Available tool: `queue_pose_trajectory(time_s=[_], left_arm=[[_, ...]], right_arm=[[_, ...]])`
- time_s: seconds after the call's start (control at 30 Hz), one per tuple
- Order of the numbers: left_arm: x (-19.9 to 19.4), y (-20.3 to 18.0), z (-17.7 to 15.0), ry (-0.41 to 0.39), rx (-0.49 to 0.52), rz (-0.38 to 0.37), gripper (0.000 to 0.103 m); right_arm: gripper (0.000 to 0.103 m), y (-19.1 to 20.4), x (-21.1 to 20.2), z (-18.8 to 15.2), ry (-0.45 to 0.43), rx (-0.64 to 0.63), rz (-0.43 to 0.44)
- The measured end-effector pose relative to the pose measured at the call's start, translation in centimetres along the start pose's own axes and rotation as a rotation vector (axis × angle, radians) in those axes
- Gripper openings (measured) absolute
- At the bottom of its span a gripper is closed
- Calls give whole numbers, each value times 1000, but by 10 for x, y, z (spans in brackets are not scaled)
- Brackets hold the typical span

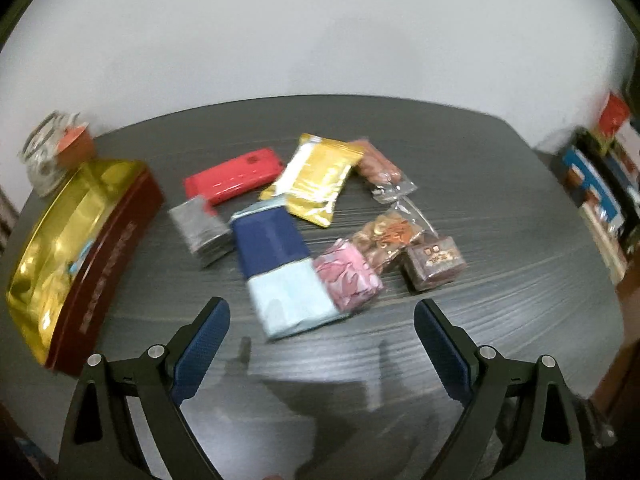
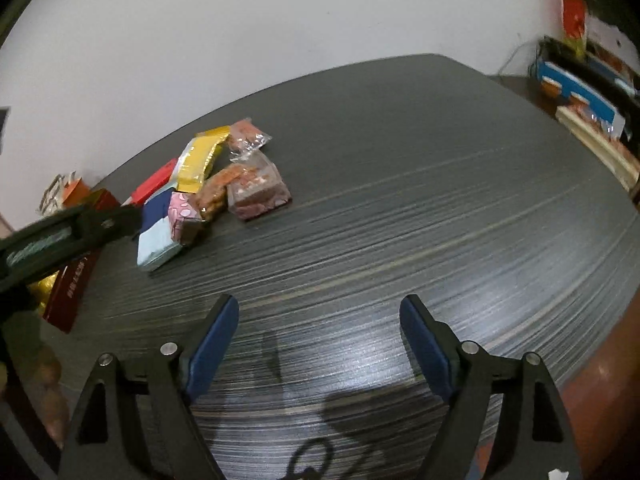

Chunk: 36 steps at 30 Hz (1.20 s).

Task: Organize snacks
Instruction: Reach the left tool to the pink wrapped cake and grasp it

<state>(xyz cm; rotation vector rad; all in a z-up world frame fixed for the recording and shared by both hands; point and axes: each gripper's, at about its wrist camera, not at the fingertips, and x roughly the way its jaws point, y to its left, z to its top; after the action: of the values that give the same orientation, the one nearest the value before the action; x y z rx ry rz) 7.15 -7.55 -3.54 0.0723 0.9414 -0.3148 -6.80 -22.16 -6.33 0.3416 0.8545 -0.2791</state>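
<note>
Several snacks lie in a cluster on the dark table (image 1: pixel 500 208): a red packet (image 1: pixel 234 176), a gold pouch (image 1: pixel 316 178), a silver packet (image 1: pixel 202 228), a navy and pale blue box (image 1: pixel 284 268), a pink wrapped block (image 1: pixel 347 278), a sausage pack (image 1: pixel 378 168), a clear bag of brown sweets (image 1: pixel 390 236) and a brown cube pack (image 1: pixel 434 264). A gold-lined red box (image 1: pixel 80 236) stands at the left. My left gripper (image 1: pixel 322 310) is open just short of the blue box. My right gripper (image 2: pixel 319 308) is open over bare table, right of the cluster (image 2: pixel 208 192).
A small bag with an orange label (image 1: pixel 60 148) sits behind the red box. Shelves with books and boxes (image 1: pixel 600 184) stand off the table's right side. A white wall backs the table. The left gripper's frame (image 2: pixel 64 232) crosses the right wrist view's left edge.
</note>
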Motion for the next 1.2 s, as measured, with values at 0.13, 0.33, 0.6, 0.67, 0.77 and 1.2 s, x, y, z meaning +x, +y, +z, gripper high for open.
queue_pose_trajectory(time_s=[0.13,0.33,0.6,0.67,0.77,1.2], left_arm=[[21,-3,3,12,29,8,85],[41,0,5,49,37,-36,68],[55,-8,15,63,72,-49,64],[59,-15,16,71,104,-48,54],[55,-21,15,75,132,-66,32],[-6,18,22,-39,69,-122,1]], right_arm=[[80,0,-6,0,-22,-3,-3],[80,2,-8,0,-29,1,10],[80,11,-15,1,-55,-30,36],[80,8,-13,1,-47,-16,38],[80,4,-12,1,-46,7,46],[80,7,-17,1,-63,2,59]])
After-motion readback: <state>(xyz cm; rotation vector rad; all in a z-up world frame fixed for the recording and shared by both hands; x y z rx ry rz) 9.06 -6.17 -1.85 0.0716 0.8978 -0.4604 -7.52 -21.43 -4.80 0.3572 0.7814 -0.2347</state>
